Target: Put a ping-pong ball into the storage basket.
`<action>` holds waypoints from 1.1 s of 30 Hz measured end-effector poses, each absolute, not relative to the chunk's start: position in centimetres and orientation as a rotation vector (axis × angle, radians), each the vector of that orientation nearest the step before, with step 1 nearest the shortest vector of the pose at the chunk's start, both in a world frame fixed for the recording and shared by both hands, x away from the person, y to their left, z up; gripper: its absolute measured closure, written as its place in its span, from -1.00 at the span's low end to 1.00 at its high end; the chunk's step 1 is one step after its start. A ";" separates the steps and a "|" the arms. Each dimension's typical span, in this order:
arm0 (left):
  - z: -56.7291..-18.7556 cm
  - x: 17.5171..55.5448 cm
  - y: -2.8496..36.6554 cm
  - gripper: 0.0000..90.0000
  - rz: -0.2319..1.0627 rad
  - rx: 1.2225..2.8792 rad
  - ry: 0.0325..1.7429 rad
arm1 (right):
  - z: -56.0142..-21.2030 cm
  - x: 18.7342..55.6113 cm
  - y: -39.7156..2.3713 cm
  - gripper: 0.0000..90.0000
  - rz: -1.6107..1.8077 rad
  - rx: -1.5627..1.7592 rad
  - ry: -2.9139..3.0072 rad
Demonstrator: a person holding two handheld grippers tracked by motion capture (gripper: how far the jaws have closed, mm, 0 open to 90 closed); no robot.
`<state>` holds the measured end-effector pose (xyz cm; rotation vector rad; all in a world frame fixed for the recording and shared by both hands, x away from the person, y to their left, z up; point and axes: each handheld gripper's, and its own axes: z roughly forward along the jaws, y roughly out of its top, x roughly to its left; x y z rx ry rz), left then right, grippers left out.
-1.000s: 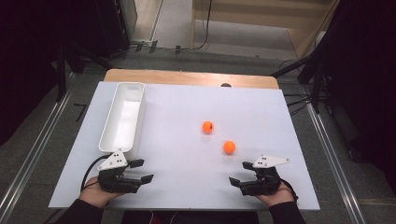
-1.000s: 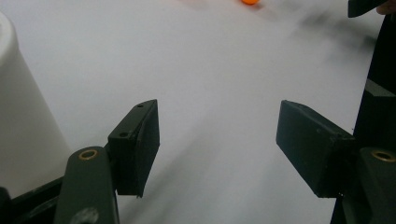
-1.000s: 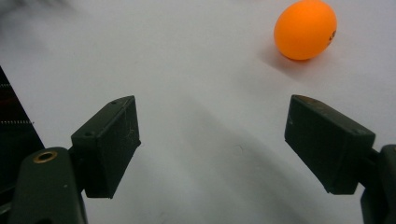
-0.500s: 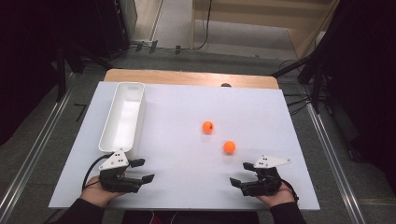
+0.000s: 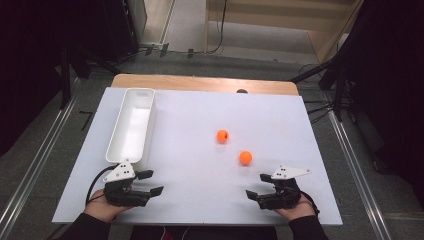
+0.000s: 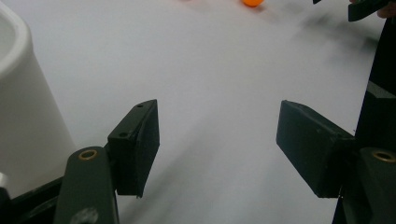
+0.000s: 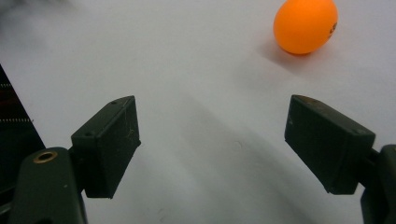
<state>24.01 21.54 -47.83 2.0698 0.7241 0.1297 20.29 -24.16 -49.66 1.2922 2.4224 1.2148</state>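
Two orange balls lie on the white table: one [image 5: 222, 136] near the middle, the other [image 5: 245, 157] closer to me and to the right. A long white bin [image 5: 131, 124] stands empty at the left. My left gripper [image 5: 151, 183] rests open near the front edge, just in front of the bin's near end [image 6: 18, 116]. My right gripper [image 5: 257, 186] rests open at the front right, a short way from the nearer ball [image 7: 306, 25], which lies ahead and to the right of its jaws. Nothing sits between either pair of jaws [image 6: 217, 147] [image 7: 212, 144].
The white table sheet [image 5: 200, 115] lies on a wooden top whose far edge [image 5: 200, 82] shows. A small dark knob [image 5: 242, 91] sits at the far edge. Dark stands and cables flank the table on the floor.
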 end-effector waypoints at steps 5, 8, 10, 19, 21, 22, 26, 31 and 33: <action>-47.8 24.0 21.4 -0.32 0.128 2.068 0.725 | -49.7 20.2 -24.1 -0.64 1.207 1.295 2.433; -47.8 24.0 21.4 -0.32 0.130 2.070 0.723 | -49.7 20.2 -24.2 -0.64 1.205 1.283 2.432; -47.9 23.9 21.5 -0.32 0.130 2.073 0.724 | -49.7 20.2 -24.2 -0.64 1.200 1.288 2.431; -47.8 24.1 21.2 -0.32 0.124 2.056 0.740 | -49.8 20.2 -24.1 -0.64 1.179 1.301 2.433; -47.6 24.1 21.1 -0.33 0.125 2.053 0.742 | -49.8 20.2 -24.1 -0.64 1.179 1.292 2.434; -47.5 24.1 21.0 -0.33 0.129 2.054 0.741 | -49.8 20.2 -24.1 -0.63 1.178 1.293 2.435; -46.7 23.8 20.3 -0.32 0.155 2.038 0.736 | -49.8 20.2 -24.3 -0.63 1.189 1.306 2.424; -46.1 23.8 19.4 -0.33 0.143 2.040 0.758 | -49.8 20.2 -24.1 -0.64 1.189 1.313 2.429; -45.9 23.8 19.1 -0.33 0.154 2.045 0.746 | -49.9 20.2 -24.2 -0.64 1.185 1.304 2.433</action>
